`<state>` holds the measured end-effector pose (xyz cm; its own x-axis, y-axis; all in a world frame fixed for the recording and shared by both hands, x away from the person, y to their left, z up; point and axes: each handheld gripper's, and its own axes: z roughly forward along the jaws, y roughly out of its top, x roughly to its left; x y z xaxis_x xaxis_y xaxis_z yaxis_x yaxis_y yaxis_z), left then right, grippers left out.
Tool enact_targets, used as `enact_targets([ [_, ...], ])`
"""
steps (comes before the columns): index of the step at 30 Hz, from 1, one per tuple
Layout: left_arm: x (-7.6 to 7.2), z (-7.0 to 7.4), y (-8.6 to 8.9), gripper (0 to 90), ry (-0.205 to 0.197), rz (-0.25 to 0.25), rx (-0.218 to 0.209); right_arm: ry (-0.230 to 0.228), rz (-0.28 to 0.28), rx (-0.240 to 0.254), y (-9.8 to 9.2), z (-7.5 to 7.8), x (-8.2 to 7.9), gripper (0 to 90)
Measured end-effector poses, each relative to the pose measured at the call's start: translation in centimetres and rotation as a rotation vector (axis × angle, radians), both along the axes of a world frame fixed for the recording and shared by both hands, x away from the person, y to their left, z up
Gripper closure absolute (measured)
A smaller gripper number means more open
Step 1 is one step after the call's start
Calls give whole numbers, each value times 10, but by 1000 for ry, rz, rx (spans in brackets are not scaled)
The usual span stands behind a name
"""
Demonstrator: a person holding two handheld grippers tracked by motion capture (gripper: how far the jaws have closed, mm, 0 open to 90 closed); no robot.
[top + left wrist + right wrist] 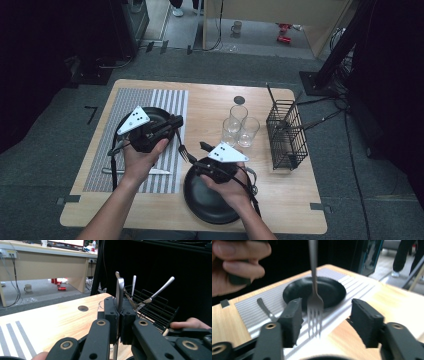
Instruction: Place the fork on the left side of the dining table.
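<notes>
**Fork passed between two grippers**

The fork point(314, 300) hangs tines-down above the striped placemat point(165, 102), handle clamped in the left gripper point(119, 315). The right gripper point(324, 320), jaws apart around the tines without touching, is held over a black plate point(200, 197).

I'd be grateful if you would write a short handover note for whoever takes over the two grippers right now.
Left gripper: shut on the fork, held by the handle, tines hanging down.
Right gripper: open, jaws either side of the tines, not touching them.
On the striped placemat: one black plate and a knife.
Second black plate sits beneath the right hand.
Done: fork lifted by the left gripper.
Left, probably: set the fork down by a plate.
</notes>
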<state>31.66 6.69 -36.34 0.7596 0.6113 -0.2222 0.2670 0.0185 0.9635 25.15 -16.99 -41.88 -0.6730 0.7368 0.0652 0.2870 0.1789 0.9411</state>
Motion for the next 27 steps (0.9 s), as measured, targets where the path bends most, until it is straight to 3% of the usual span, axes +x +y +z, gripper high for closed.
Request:
enact_targets([
  [6,10,-2,6,882,-5,31,12,49,-54,2,-34,-11,-16,343],
  [11,24,-5,11,882,3,49,23,86,-125,-25,-63,-22,-29,168],
  [17,35,-5,15,882,2,85,12,147,-183,-29,-100,-33,-41,19],
  [27,48,0,14,882,8,90,4,185,-313,-35,-154,-56,-60,0],
])
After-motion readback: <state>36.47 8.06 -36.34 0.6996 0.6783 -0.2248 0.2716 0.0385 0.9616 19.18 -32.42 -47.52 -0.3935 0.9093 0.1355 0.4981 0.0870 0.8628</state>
